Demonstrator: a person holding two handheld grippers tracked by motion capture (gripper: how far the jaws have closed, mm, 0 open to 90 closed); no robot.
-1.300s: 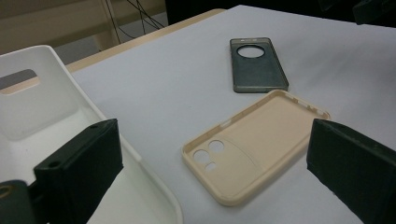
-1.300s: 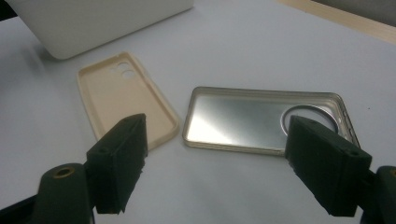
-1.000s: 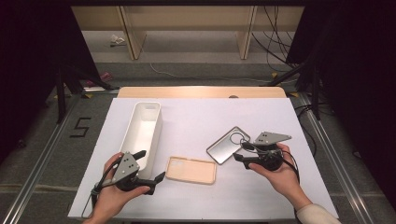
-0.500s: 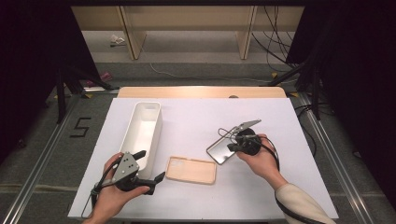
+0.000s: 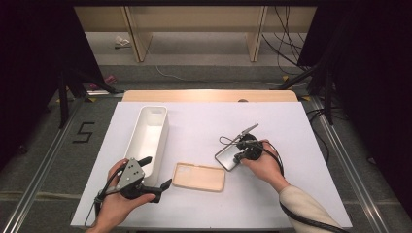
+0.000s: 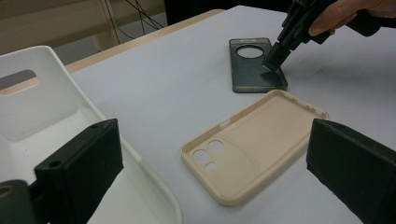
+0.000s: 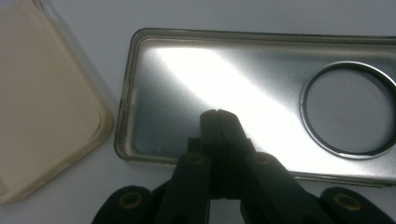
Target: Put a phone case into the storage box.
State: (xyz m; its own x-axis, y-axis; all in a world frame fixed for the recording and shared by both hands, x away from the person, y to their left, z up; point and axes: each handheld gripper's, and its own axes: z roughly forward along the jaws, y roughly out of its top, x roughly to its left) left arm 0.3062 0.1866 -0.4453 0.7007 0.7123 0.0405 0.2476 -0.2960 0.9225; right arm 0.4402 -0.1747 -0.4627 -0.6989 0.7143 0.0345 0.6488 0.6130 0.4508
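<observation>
I'm looking down on the white table [image 5: 291,194], with the long white bin [image 5: 148,136] standing at my left side. Two phone cases lie flat in the middle: the beige case [image 5: 199,176] nearer me, open side up, and the dark grey case [image 5: 227,158] just beyond its right end, close beside it but apart.

My right gripper [image 5: 241,154] is pitched steeply down, tips over the near end of the dark case; its jaws are pressed together with nothing between them, and from its own camera they look to rest on the case's inner floor [image 7: 187,84], away from the round camera hole [image 7: 348,109]. I'd call this the contact step: pinning or nudging the dark case. Next I'd need to slide it or part the jaws to catch its rim, keeping clear of the beige one.

My left gripper [image 5: 154,174] waits spread wide at the bin's near end, the beige case [image 6: 254,142] ahead of it.
</observation>
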